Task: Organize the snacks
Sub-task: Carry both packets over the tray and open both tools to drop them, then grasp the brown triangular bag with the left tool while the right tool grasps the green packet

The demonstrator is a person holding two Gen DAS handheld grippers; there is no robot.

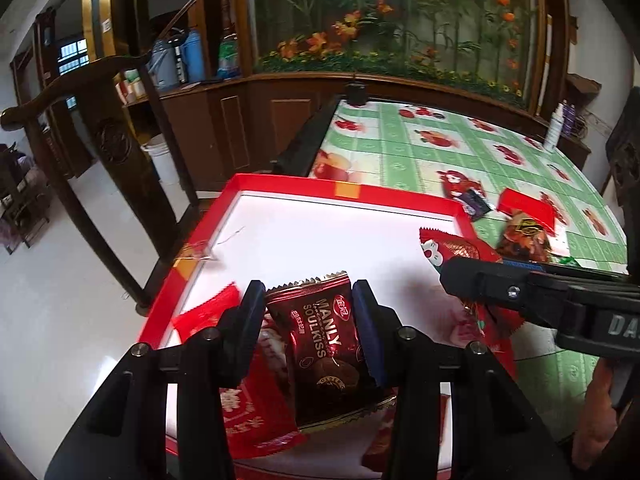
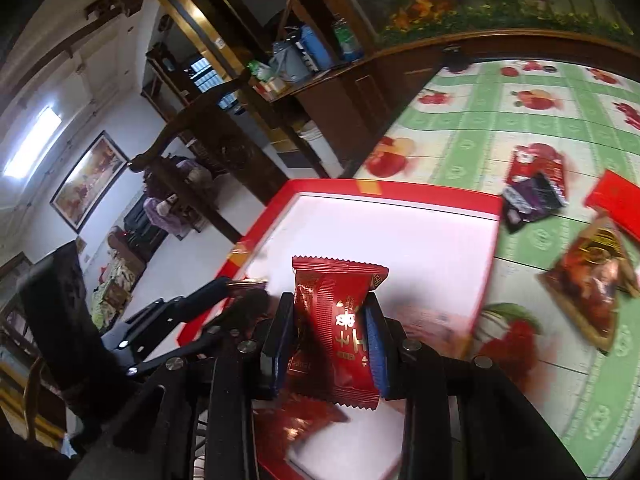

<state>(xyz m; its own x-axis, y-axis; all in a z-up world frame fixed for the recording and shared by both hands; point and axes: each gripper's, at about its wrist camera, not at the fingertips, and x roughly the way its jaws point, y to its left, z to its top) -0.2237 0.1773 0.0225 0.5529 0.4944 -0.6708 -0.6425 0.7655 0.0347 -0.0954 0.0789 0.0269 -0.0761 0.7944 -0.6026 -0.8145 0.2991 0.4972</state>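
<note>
My left gripper (image 1: 308, 300) is shut on a dark red "Manly Soulkiss" snack packet (image 1: 324, 344), held over the near part of a red-rimmed box with a white floor (image 1: 320, 236). Bright red packets (image 1: 248, 412) lie in the box under it. My right gripper (image 2: 330, 308) is shut on a red foil packet with gold characters (image 2: 340, 320), above the same box (image 2: 400, 240). In the left wrist view the right gripper (image 1: 452, 276) comes in from the right with its red packet (image 1: 452, 250). The left gripper (image 2: 244, 286) shows at the left of the right wrist view.
The box sits at the corner of a table with a green fruit-print cloth (image 1: 440, 144). Loose snacks lie on the cloth to the right: a dark purple packet (image 2: 532, 196), a red packet (image 2: 616, 200), a brown triangular packet (image 2: 592, 284). A dark wooden chair (image 1: 108, 140) stands left of the table.
</note>
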